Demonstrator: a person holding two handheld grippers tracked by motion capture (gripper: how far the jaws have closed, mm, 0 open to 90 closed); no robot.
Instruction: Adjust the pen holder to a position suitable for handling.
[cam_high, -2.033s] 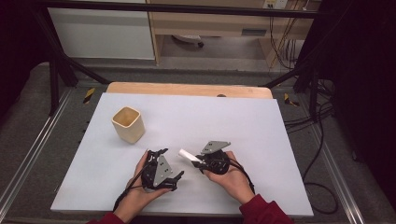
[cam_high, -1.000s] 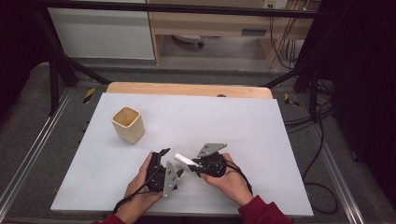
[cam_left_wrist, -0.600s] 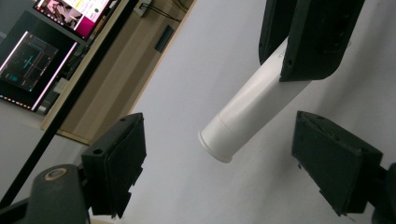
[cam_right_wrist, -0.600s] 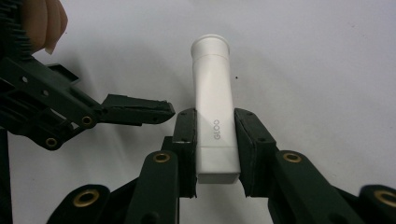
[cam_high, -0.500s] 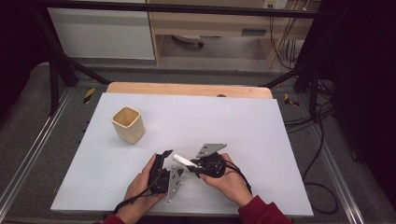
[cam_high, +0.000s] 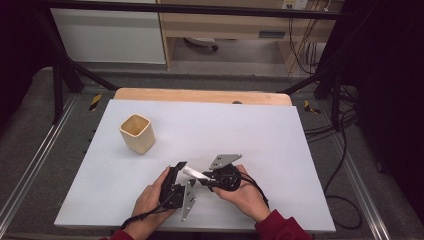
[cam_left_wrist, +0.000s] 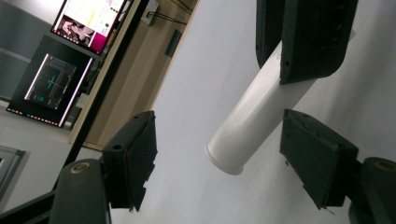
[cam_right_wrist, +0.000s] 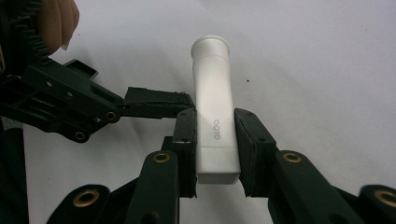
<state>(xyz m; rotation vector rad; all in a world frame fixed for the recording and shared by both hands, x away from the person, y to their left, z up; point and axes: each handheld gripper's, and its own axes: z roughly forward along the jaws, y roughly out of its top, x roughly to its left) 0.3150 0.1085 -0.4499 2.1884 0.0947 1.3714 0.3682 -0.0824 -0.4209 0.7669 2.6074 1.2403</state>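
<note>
Glue tube, white and marked GLOO, is sitting clamped in the right tool low in the middle of the frame, above the white surface. Left tool has just been closing around its capped end, pads not yet touching.

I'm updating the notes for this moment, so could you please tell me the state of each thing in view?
White tube: cap on, clamped in the right claw, held off the table.
Left claw: open, has just been closing, tube's cap end between its jaws, pads not touching.
Wooden cup: upright, empty, untouched.
</note>
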